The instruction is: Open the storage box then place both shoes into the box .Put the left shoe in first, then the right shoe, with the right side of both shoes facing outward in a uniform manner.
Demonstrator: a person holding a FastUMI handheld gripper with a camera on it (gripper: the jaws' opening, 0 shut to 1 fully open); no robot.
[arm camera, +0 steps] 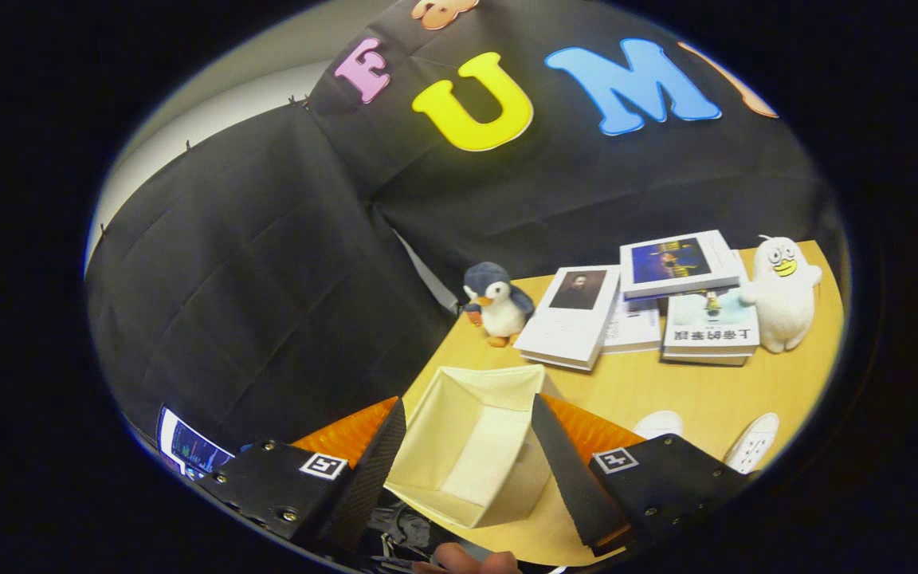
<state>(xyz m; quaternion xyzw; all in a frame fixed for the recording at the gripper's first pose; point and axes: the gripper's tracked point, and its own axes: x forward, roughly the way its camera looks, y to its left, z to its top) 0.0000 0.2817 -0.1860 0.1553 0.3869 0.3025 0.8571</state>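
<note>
We're holding the gripper (pixel 467 458) w/ jaws spread wide, gripping nothing. The cream storage box (pixel 471 446) is sitting open btwn the fingers (pixel 371 470) on the wooden table (pixel 642 387), empty inside. Two white shoes (pixel 750 441) are lying just right of the right finger. Beyond: penguin plush (pixel 495 303), books (pixel 642 307), white plush (pixel 782 291).

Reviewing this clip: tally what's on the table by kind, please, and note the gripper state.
Boxes: 1, box, open, between the gripper fingers
Shoes: 2
Plush toys: 2, penguin, white toy
Books: 4
Total: 9
Gripper open, holding nothing.
</note>
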